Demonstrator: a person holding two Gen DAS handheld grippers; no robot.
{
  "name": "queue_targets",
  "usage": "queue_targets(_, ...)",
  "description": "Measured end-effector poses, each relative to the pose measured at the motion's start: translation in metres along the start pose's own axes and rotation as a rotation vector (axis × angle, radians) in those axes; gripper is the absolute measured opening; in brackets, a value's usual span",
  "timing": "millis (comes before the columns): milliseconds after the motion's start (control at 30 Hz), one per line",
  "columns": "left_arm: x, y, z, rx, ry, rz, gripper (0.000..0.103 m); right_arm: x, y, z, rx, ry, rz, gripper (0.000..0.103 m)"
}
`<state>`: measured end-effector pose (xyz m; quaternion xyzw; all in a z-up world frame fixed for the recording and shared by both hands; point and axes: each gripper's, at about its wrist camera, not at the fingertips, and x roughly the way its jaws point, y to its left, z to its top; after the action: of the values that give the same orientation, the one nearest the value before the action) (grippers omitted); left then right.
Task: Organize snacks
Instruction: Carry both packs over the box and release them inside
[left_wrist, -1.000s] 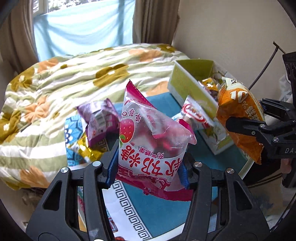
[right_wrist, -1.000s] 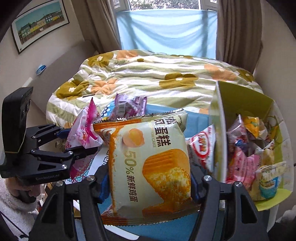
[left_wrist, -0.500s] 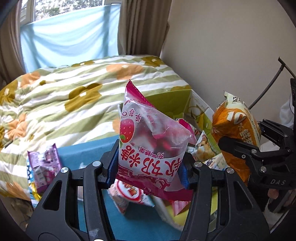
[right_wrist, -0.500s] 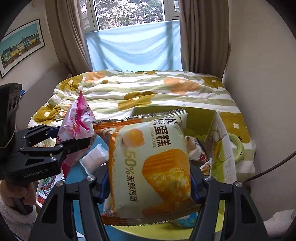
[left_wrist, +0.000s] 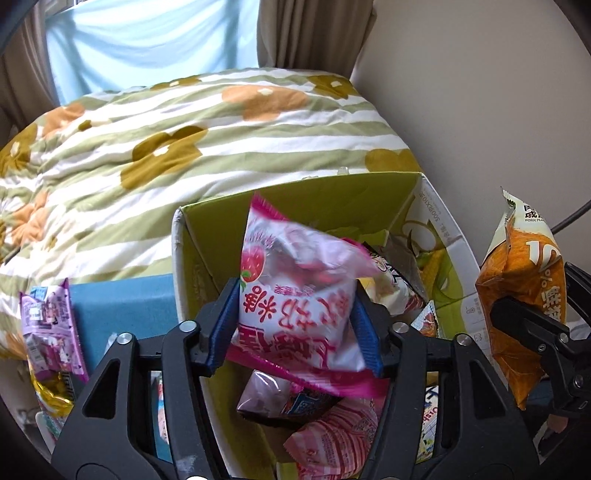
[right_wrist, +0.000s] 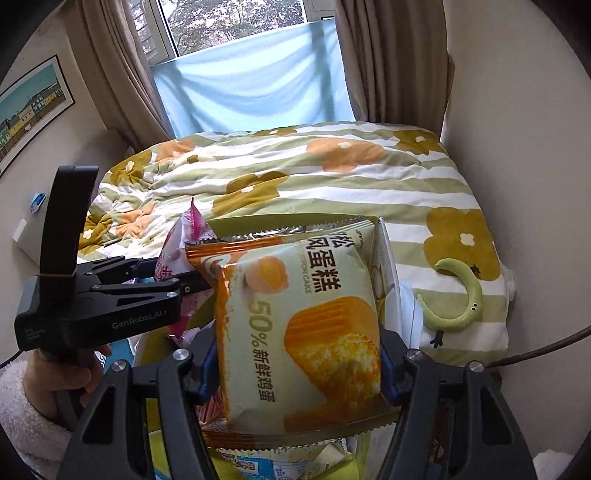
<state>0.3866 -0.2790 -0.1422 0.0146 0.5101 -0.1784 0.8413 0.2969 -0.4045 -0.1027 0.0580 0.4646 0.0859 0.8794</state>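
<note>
A pink strawberry snack bag (left_wrist: 295, 302) sits tilted and blurred between the fingers of my left gripper (left_wrist: 295, 295), directly above the open green cardboard box (left_wrist: 314, 195). The jaws are opening, with a gap showing at the left pad (left_wrist: 221, 325). Several snack packets lie in the box below. My right gripper (right_wrist: 295, 347) is shut on an orange-and-cream cake packet (right_wrist: 303, 332), held over the box's right rim (right_wrist: 384, 258). In the right wrist view the left gripper (right_wrist: 184, 284) and the pink bag (right_wrist: 184, 236) appear at the left. The left wrist view shows the cake packet (left_wrist: 517, 280) at the right.
A purple snack bag (left_wrist: 48, 325) and a gold wrapper lie on the blue table cover (left_wrist: 122, 306) left of the box. A flowered quilt (left_wrist: 184, 129) covers the bed behind. A wall stands close on the right. A green crescent toy (right_wrist: 461, 295) and a cable (right_wrist: 535, 350) lie nearby.
Both grippers have swung right from over the table to above the box. The left jaws have widened and the pink bag has tipped over between them. The right grip is unchanged.
</note>
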Motion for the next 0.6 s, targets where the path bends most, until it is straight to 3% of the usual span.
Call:
queue_targets(33, 0.000, 0.001, 0.000, -0.003, 0.004, 0.001, 0.088, 0.002, -0.002, 0.001, 0.003, 0.004, 0.003, 0.062)
queue_targets(67, -0.002, 0.002, 0.000, -0.005, -0.006, 0.008, 0.103, 0.005, -0.004, 0.003, 0.006, 0.008, 0.005, 0.062)
queue_targets(133, -0.011, 0.006, -0.003, -0.003, -0.041, 0.014, 0.103, 0.009, -0.006, 0.005, 0.016, 0.014, 0.010, 0.062)
queue_targets(600, -0.054, 0.044, -0.049, -0.012, -0.030, 0.045, 0.103, 0.027, -0.006, 0.022, 0.063, 0.031, -0.003, 0.062)
